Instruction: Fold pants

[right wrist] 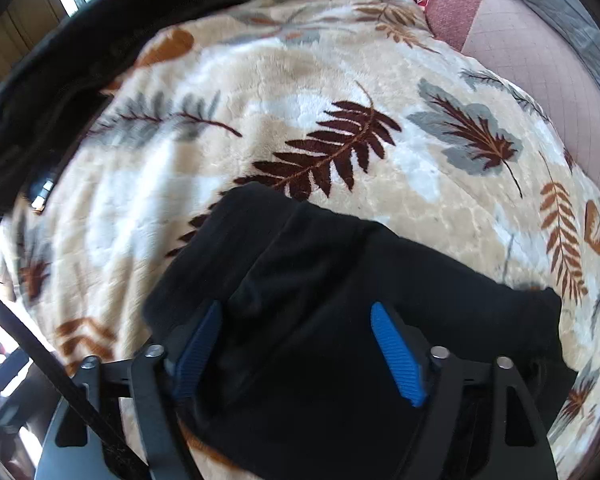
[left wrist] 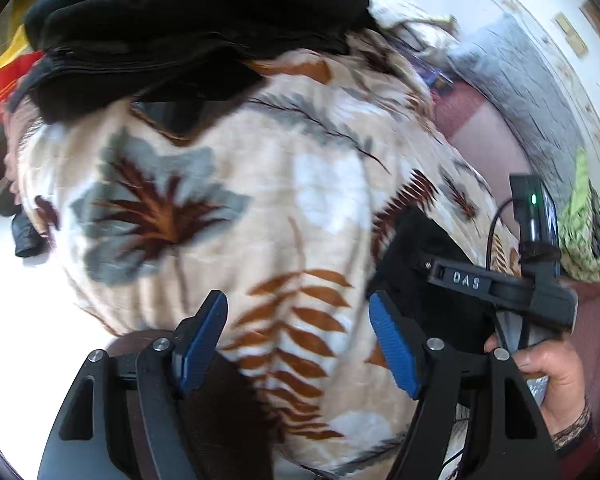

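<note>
Black pants (right wrist: 320,320) lie folded on a beige leaf-print blanket (right wrist: 300,100), right under my right gripper (right wrist: 296,312). Its blue-padded jaws stand wide apart over the fabric, holding nothing. In the left wrist view my left gripper (left wrist: 298,300) is open and empty above the blanket (left wrist: 260,200). The right gripper's body (left wrist: 500,280) and the pants (left wrist: 424,280) show at its right. A second pile of black clothing (left wrist: 180,32) lies at the blanket's far end and shows in the right wrist view (right wrist: 80,40) at upper left.
A maroon sheet (right wrist: 540,60) lies beyond the blanket's right edge. A green patterned cloth (left wrist: 584,232) sits at far right. Red and yellow fabric (left wrist: 8,72) lies at far left. A grey quilt (left wrist: 532,92) runs along the wall.
</note>
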A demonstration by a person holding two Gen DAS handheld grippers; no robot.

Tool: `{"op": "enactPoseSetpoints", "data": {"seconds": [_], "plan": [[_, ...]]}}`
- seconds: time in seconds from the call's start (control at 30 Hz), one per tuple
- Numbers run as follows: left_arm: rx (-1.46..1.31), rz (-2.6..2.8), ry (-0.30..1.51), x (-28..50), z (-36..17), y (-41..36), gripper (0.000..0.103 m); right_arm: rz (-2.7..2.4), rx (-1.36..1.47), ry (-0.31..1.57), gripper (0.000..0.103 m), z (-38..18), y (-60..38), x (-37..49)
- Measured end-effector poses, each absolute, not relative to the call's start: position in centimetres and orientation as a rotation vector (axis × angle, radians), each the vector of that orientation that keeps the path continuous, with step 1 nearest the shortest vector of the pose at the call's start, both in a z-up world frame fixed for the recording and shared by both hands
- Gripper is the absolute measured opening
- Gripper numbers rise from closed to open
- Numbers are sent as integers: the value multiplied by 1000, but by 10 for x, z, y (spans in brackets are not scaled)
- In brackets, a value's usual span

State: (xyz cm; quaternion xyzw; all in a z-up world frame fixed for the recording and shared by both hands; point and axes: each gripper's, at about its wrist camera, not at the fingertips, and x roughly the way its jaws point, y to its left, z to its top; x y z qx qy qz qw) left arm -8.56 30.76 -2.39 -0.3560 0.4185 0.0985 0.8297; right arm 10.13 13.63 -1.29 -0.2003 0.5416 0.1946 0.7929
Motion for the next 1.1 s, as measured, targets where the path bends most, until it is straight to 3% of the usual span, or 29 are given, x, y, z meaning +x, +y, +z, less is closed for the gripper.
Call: {"op": "enactPoseSetpoints", "data": {"seconds": [0.17,0.43,0.73,1.1], "plan": [[-763,243,846,-96,-7,324,73,372,-490,1130,100,-22,143,107],[-766,258,802,-101,3,335,73,424,-344,1164,98,-22,125,120],[-883,268,827,-103,-38,344,73,519,-198,1218,96,-6,119,115],[-867,223,840,-99,-40,328,73,377,-477,1218,98,-36,189,111]]}}
